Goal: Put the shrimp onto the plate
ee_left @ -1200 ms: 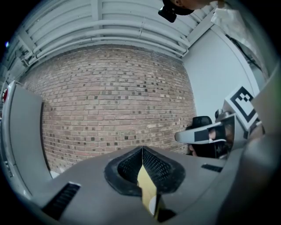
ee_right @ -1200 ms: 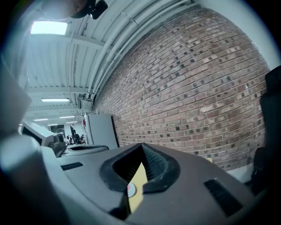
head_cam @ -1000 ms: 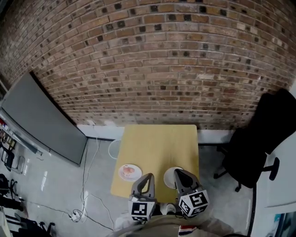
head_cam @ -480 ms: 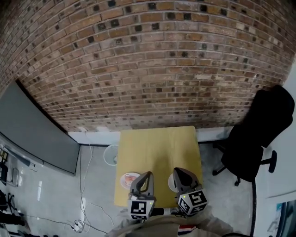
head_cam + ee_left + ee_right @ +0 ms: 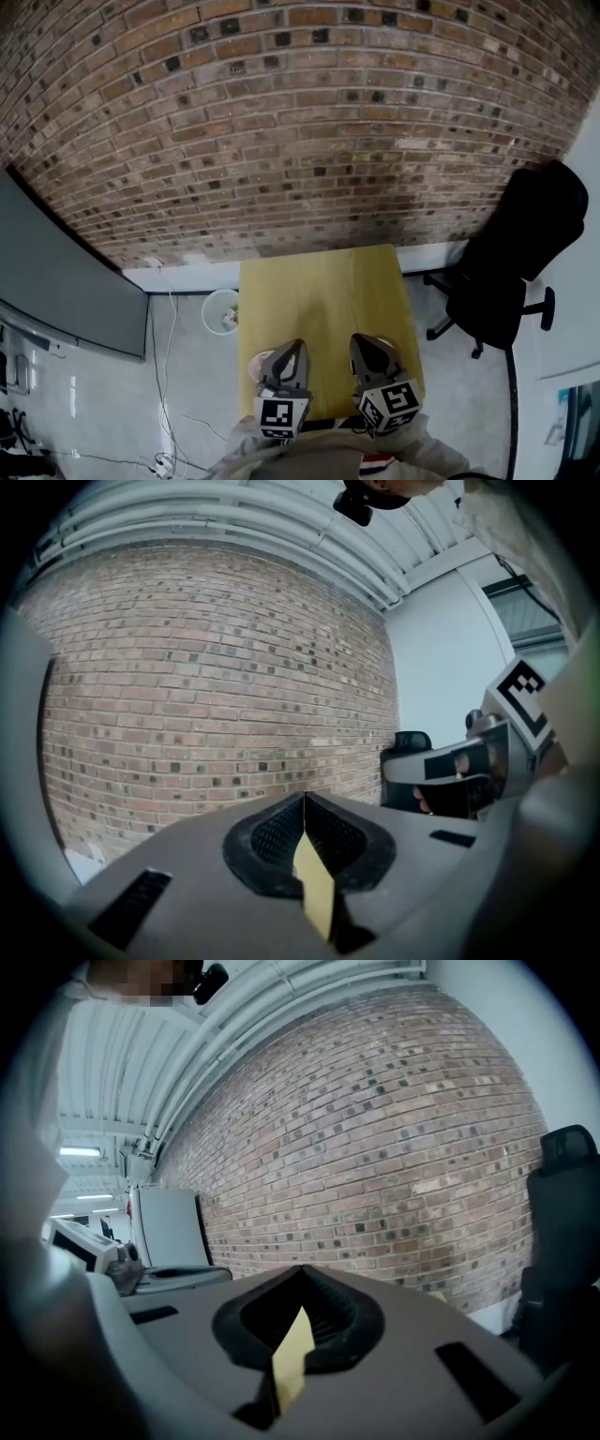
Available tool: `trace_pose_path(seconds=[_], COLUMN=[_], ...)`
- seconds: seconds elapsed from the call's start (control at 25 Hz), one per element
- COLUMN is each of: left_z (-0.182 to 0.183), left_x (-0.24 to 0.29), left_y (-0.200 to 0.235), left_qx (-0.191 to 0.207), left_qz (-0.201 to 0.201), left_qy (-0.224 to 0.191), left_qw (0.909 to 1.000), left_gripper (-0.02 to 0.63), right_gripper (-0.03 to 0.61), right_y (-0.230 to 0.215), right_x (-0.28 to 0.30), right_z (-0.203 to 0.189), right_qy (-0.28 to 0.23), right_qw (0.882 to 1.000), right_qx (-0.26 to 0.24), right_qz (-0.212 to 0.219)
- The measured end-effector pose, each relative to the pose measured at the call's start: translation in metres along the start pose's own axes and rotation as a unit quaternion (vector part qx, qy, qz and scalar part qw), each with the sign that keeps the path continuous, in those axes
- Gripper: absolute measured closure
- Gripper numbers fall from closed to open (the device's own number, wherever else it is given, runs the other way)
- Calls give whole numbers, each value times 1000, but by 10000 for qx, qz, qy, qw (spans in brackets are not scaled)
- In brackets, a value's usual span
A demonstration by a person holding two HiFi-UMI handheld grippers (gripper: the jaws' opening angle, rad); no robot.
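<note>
The left gripper's [image 5: 305, 797] jaws were clenched tip to tip with nothing between them, and the right gripper's [image 5: 302, 1269] jaws were likewise closed and empty. Both hung side by side over the near edge of the yellow counter [image 5: 319, 286]. A sliver of the plate [image 5: 251, 362] peeked out just left of the left gripper; the shrimp could not be made out. A brick wall [image 5: 281, 141] rose behind.
</note>
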State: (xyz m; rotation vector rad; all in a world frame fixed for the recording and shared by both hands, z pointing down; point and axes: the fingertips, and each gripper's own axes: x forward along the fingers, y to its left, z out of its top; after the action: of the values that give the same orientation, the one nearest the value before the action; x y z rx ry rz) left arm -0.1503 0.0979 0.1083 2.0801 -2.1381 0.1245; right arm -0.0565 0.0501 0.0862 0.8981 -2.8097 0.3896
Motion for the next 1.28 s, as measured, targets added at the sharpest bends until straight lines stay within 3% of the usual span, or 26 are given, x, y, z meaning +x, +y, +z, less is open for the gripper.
trace_pose_path(seconds=[0.68, 0.88, 1.08, 1.28], left_z=[-34, -63, -98, -146], left_x=[3, 6, 8, 7], left_y=[12, 18, 27, 44], left_qx=[85, 246, 115, 180], left_qz=[75, 246, 378, 584], left_qy=[364, 467, 992, 1179], left_qw=[9993, 9983, 9943, 9911], left_gripper=[603, 603, 603, 603], right_gripper=[554, 554, 554, 554], right_y=[-24, -41, -45, -49], right_x=[1, 4, 15, 30], right_z=[-31, -55, -86, -130], right_qy=[220, 300, 364, 520], right_qw=[9995, 9994, 9992, 9982], right_qx=[86, 104, 191, 277], right_qz=[-187, -148, 21, 138])
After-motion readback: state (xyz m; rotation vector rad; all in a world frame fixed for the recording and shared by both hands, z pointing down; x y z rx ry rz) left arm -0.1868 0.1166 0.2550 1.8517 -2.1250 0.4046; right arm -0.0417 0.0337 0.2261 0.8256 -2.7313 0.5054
